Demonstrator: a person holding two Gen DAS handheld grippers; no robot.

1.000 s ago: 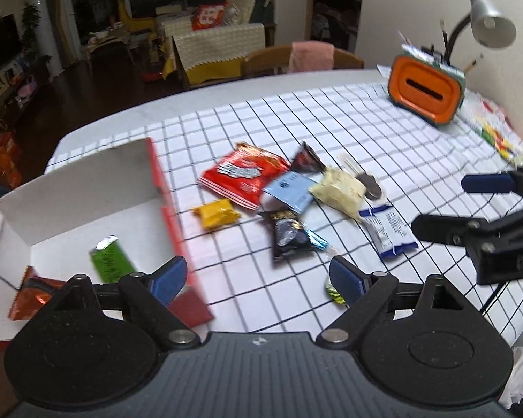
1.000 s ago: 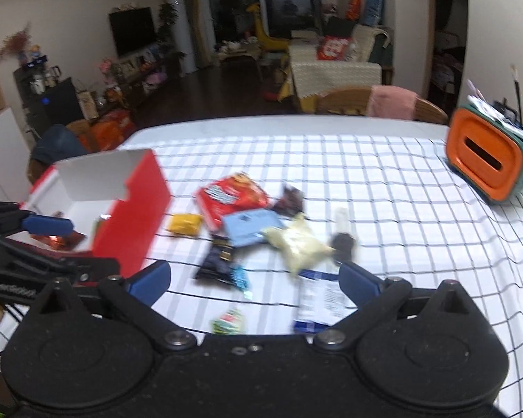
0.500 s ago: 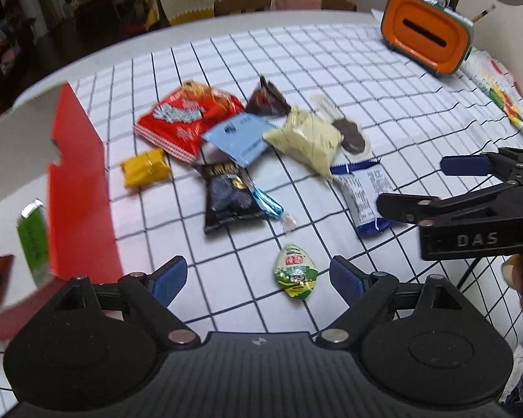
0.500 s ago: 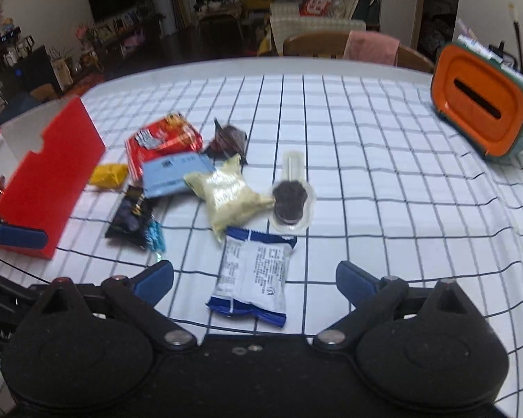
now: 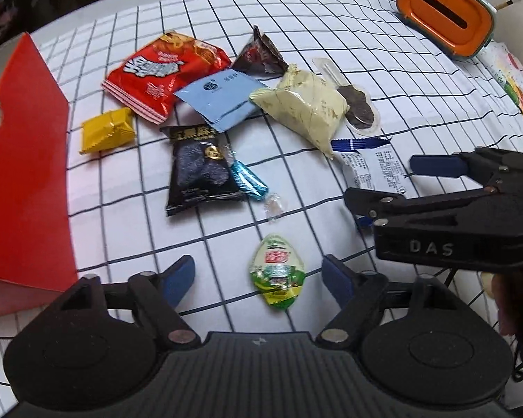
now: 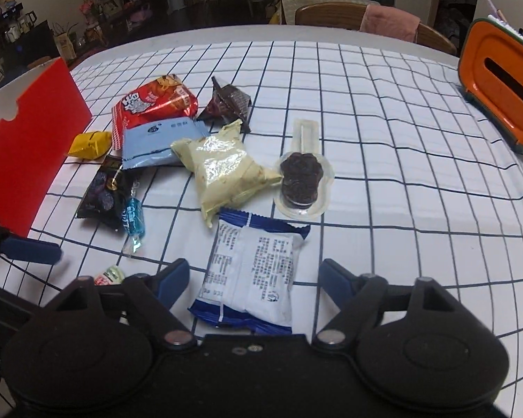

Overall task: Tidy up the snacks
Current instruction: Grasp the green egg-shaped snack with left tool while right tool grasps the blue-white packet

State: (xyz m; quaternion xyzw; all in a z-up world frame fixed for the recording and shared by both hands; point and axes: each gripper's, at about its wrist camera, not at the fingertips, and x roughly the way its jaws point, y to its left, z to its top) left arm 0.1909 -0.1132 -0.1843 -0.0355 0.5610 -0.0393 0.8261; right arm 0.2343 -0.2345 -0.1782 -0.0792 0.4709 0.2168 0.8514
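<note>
Hovering spread wide and empty, left gripper [image 5: 259, 277] straddles green-white candy [image 5: 276, 274]; right gripper [image 6: 254, 278], also agape, straddles blue-white packet [image 6: 252, 275]. Other snacks scatter on the checked tablecloth [image 6: 383, 111] beside red box [image 5: 24, 174].

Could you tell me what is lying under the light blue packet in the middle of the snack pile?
The light blue packet overlaps the red chip bag's edge and the black snack pouch's top. Anything else beneath is hidden.

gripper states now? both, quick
Left gripper: open, empty, green candy between its fingers.
Right gripper: open, empty, white-blue packet between its fingers.
</note>
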